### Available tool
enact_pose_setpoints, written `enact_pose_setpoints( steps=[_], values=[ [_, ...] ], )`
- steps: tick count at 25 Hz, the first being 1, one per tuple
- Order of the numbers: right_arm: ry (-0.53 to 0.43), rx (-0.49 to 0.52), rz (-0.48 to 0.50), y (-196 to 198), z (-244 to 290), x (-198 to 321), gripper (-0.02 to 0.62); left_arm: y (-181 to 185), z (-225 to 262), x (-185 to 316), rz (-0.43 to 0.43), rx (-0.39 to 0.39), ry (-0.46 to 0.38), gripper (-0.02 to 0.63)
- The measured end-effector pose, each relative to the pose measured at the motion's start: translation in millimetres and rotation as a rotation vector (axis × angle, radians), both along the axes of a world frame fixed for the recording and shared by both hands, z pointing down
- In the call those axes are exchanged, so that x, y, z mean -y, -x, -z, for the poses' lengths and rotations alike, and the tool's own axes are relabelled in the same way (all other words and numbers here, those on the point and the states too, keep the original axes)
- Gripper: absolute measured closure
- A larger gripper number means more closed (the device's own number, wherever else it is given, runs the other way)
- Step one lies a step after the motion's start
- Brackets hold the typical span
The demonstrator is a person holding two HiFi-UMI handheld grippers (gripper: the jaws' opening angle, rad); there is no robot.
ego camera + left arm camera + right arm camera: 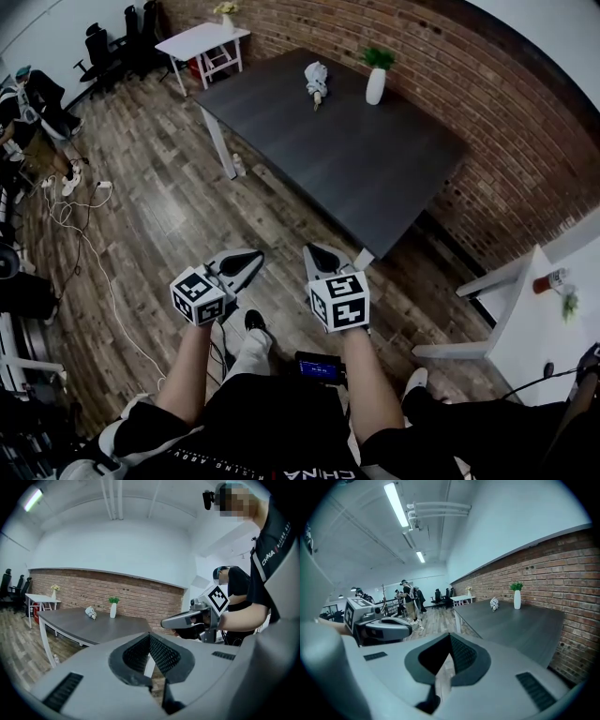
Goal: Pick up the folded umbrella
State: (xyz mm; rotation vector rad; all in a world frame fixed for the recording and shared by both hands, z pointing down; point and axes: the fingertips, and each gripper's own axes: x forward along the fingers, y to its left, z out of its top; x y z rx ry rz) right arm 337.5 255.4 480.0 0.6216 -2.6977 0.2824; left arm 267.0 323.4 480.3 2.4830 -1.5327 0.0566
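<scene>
A person stands on a wood-plank floor (169, 206) with a hand-held gripper in each hand, low in the middle of the head view. The left gripper (246, 262) and right gripper (319, 255) are smooth grey shells, each carrying a white cube with black square markers. In each gripper's own view the ribbed dark pads meet in a narrow wedge: both sets of jaws are closed on nothing.

The folded umbrella (317, 82), a pale, crumpled bundle, lies at the top centre of the frame on the far part of a dark, matte rectangular table (375, 178), well apart from both grippers. Just to its right stands a slim white vase (375, 86) with a green sprig. A red brick wall (506, 141) runs along the upper right, and a small white table (202, 39) stands in the upper left.
</scene>
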Motion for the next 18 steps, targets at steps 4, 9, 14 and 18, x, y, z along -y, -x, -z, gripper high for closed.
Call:
enact_pose_setpoints(
  steps=[4, 9, 14, 18],
  values=[
    [0.012, -0.018, -0.034, 19.4, -6.7, 24.1, 0.586, 32.0, -7.5, 19.2, 0.013, 0.005, 0.014, 0.603],
    [0.014, -0.024, -0.047, 53.1, -4.1, 56.1, 0.586, 76.3, -5.3, 53.1, 0.034, 0.003, 0.012, 0.603],
    [0.017, -0.019, -0.061, 91.6, 1.3, 84.4, 0.586, 116.5, -5.7, 82.8, 0.018, -0.005, 0.013, 0.603],
    [0.018, -0.019, -0.057, 124.0, 5.8, 98.9, 0.586, 145.9, -6.1, 101.3, -0.004, -0.011, 0.015, 0.603]
  ],
)
